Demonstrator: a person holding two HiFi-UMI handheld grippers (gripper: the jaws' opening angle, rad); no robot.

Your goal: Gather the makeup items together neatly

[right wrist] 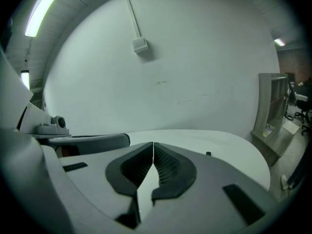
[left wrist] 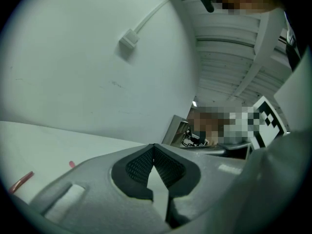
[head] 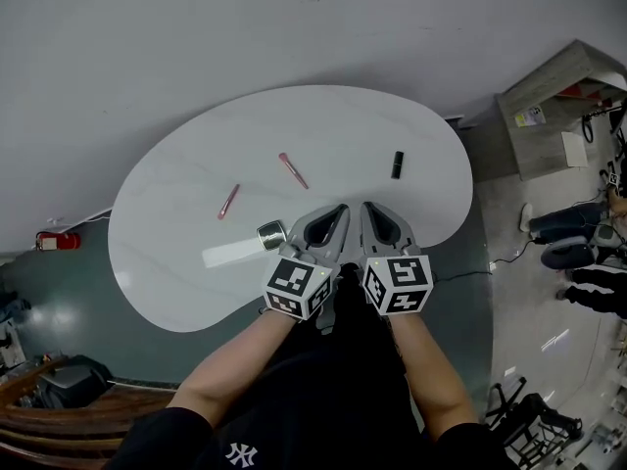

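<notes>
Two pink sticks [head: 228, 202] [head: 293, 170], one black tube [head: 397, 164], one silver jar [head: 271, 234].

The surface [head: 196, 194] is smooth, faintly glossy white; the jar [head: 271, 234] shiny metal. The left hand-held gripper [head: 340, 209] and right hand-held gripper [head: 368, 207] are matt grey plastic with black ribbed pads [right wrist: 168, 167].

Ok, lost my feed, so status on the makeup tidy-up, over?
Left claw shut, empty; right claw shut, empty. Spread apart on table: left pink stick, middle pink stick, black tube, silver jar. Nothing blocking them.
</notes>
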